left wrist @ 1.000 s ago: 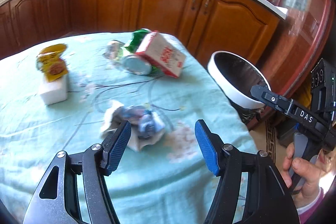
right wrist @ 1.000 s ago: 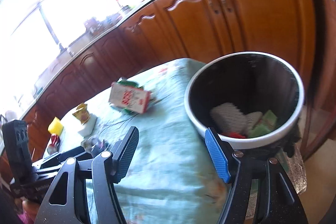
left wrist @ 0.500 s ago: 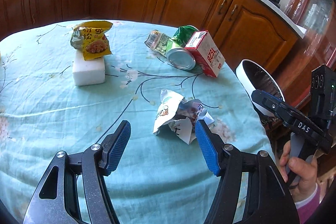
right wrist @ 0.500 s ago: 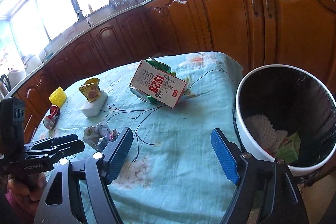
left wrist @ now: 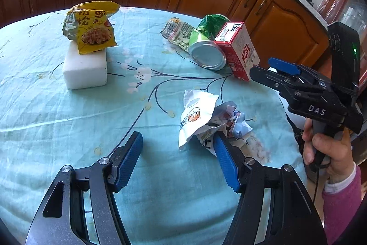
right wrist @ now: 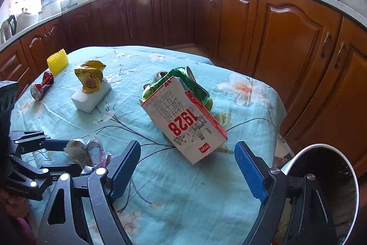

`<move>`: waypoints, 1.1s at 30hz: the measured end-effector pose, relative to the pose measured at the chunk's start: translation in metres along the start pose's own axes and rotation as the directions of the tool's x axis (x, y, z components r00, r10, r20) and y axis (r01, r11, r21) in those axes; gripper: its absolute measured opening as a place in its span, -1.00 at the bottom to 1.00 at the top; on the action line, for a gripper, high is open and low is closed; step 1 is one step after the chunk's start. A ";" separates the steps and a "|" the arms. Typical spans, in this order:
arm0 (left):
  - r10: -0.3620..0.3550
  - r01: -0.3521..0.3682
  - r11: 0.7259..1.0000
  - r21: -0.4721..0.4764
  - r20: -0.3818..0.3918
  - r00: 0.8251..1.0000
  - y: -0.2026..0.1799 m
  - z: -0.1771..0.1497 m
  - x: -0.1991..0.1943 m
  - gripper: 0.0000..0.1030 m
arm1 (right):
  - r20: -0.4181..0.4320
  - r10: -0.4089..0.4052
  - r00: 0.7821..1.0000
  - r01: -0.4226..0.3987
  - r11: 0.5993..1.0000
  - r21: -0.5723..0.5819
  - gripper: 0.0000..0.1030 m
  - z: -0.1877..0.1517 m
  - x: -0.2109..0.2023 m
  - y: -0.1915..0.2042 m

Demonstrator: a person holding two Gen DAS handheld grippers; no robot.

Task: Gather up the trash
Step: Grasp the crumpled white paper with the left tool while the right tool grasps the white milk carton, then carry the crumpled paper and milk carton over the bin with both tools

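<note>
My left gripper (left wrist: 177, 160) is open and empty just above the table; a crumpled white wrapper (left wrist: 201, 117) lies right at its right fingertip. My right gripper (right wrist: 188, 164) is open and empty, facing a red-and-white carton marked 1928 (right wrist: 185, 123) that leans on a green can (right wrist: 190, 82). The carton (left wrist: 240, 53) and can (left wrist: 207, 52) also show in the left wrist view. A white bin (right wrist: 330, 178) stands off the table edge at the right. The wrapper (right wrist: 86, 149) lies left of my right gripper.
A yellow snack bag (left wrist: 91, 26) rests on a white foam block (left wrist: 86, 68). A crushed red can (right wrist: 42, 86) and a yellow ridged piece (right wrist: 57, 60) lie at the table's far left. Wooden cabinets (right wrist: 275, 38) ring the round table with its teal cloth (left wrist: 68, 121).
Both grippers swung left across the table. The wrapper now sits by my left gripper's right finger. The carton came into line with my right gripper, and the bin slid to the right edge.
</note>
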State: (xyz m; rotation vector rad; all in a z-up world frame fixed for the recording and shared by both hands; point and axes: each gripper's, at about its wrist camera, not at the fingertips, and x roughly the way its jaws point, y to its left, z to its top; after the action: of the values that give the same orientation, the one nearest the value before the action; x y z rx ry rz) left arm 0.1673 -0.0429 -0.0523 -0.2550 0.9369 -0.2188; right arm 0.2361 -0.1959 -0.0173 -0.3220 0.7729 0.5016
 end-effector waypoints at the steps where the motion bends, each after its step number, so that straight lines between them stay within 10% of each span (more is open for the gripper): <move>1: -0.002 0.002 1.000 0.001 -0.001 1.000 0.000 0.001 0.001 0.25 | -0.006 -0.001 1.000 0.001 1.000 -0.011 0.66 0.002 0.005 -0.001; 12: -0.047 0.047 0.999 0.015 -0.007 0.999 -0.002 0.008 0.007 0.16 | 0.005 0.020 1.000 -0.021 0.999 0.034 0.07 0.007 0.014 -0.008; 24: -0.081 0.080 0.995 0.062 0.008 0.997 -0.020 0.013 0.008 0.13 | 0.103 0.093 0.990 -0.126 0.920 0.371 -0.06 -0.039 -0.041 -0.029; 27: -0.087 0.087 0.993 0.081 -0.004 0.996 -0.026 0.016 0.015 -0.48 | 0.114 0.096 0.989 -0.135 0.905 0.404 -0.06 -0.048 -0.052 -0.024; 33: -0.101 0.099 0.989 0.108 0.015 0.995 -0.033 0.011 0.005 -0.78 | 0.139 0.086 0.987 -0.141 0.878 0.458 -0.07 -0.067 -0.071 -0.016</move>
State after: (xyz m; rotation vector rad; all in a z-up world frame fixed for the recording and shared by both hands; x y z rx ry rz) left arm 0.1767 -0.0742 -0.0396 -0.2047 0.8902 -0.3572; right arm 0.1626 -0.2614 -0.0096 0.2029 0.7779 0.4236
